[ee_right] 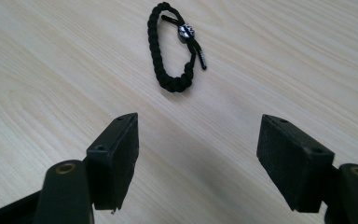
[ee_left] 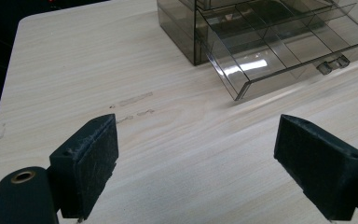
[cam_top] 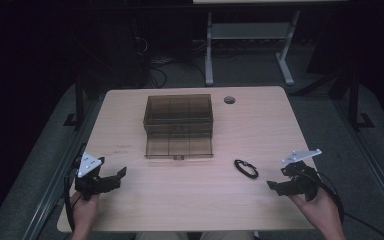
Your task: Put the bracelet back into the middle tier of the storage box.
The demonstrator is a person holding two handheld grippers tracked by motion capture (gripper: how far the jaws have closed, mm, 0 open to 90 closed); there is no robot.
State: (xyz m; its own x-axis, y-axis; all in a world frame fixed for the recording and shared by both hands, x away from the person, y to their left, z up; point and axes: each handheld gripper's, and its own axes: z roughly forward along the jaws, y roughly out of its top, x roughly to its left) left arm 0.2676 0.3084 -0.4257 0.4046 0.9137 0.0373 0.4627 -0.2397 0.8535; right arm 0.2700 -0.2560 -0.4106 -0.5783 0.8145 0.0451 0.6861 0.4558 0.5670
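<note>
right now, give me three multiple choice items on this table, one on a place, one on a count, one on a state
1. Where does the black bracelet lie?
A. inside the drawer
B. on the table in front of the right tool
C. on top of the box

2. How many compartments across does the open drawer show?
A. three
B. one
C. six

3. How do the left tool jaws stand?
A. shut on the bracelet
B. shut, empty
C. open, empty

Key: 1 B, it rests on bare wood ahead of that tool. 2 A, two dividers split it. 3 C, bare table shows between them.
</note>
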